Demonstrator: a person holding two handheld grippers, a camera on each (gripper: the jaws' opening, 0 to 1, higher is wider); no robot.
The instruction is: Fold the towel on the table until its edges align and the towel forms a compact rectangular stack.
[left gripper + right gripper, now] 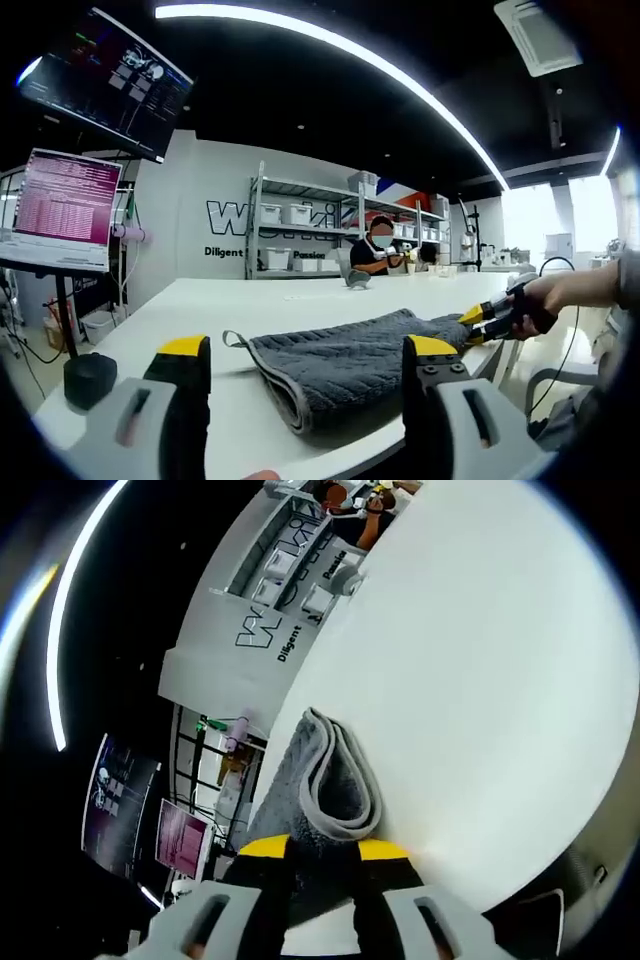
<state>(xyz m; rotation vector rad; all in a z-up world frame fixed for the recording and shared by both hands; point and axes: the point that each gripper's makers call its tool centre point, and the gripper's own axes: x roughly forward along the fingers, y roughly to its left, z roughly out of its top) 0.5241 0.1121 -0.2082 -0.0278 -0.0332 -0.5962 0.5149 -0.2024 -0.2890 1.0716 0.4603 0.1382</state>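
Towel (345, 365), grey and partly folded, lies on the white table (200, 310), its far end clamped in the right gripper (322, 852), probably to pull that edge into line, while the left gripper (305, 350) hovers before it, jaws spread.

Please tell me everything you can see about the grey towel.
The towel is dark grey ribbed terry with a paler hem and a small hanging loop at one corner. It lies folded in layers on the white table, near its front edge. The right gripper pinches its far end; the left gripper stands open before it.
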